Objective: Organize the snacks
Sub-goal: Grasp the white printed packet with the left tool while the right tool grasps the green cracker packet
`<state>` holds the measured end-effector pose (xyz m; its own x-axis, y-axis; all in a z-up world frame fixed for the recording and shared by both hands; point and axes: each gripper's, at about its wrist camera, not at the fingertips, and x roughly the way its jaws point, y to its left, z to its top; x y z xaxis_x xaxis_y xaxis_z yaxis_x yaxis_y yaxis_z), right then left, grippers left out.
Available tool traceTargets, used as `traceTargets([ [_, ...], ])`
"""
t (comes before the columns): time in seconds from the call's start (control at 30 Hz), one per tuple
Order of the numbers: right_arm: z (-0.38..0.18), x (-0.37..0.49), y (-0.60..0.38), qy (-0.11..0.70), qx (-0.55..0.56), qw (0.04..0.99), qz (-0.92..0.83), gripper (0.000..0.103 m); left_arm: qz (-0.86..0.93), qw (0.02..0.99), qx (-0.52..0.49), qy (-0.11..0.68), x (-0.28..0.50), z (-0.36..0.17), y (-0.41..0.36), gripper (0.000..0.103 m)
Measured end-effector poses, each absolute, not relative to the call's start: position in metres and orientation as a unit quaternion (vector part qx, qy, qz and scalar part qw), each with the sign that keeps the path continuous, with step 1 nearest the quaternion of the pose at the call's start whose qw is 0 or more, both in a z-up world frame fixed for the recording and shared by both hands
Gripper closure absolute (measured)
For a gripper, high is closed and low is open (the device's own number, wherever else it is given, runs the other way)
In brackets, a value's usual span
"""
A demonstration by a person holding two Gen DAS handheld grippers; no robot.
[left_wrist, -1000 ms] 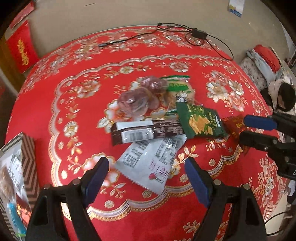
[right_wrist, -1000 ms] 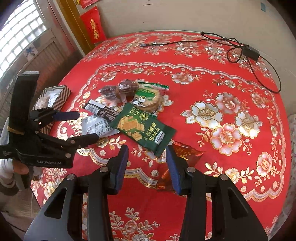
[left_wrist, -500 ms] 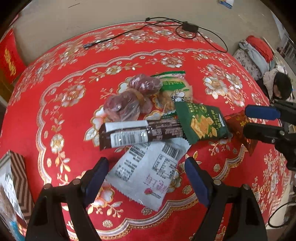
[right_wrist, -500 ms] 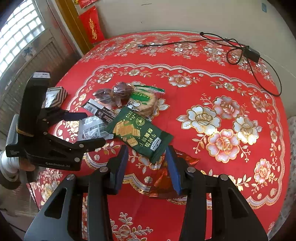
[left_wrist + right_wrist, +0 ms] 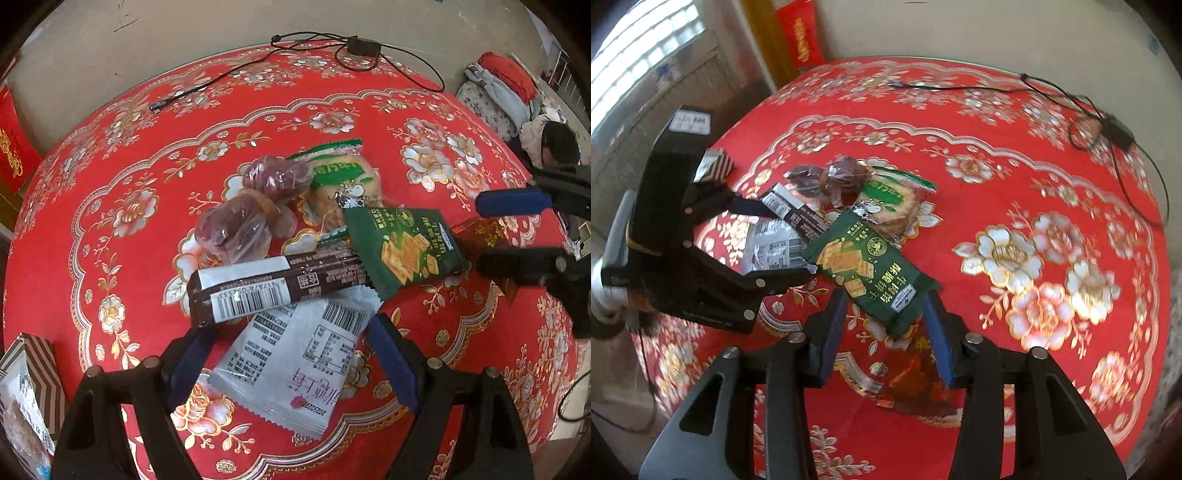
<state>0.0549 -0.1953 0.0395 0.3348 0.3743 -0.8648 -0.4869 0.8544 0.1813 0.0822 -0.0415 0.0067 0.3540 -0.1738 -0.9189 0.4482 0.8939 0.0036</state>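
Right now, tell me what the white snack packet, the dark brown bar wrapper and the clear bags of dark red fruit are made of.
White snack packet: apparently matte plastic film, with crimped, serrated ends. Dark brown bar wrapper: glossy plastic or foil laminate, judging by its sheen. Clear bags of dark red fruit: thin transparent plastic, wrinkled and glinting.

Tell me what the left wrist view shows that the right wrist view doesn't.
Only the left wrist view: the white packet's full printed back between the open left claw, and a pile of clothes on the floor. Only the right wrist view: a window, and the orange wrapper lying between the right claw, whose jaws have just been opening. Both: green cracker packet, brown bar, black cable.
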Motion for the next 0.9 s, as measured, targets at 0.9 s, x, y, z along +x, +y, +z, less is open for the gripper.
traceTargets([
  [0.9,0.003,0.094,-0.145,0.513,-0.239,0.725,0.392,0.052,-0.171,0.815,0.132,0.538,0.084,0.006,-0.045,0.018],
])
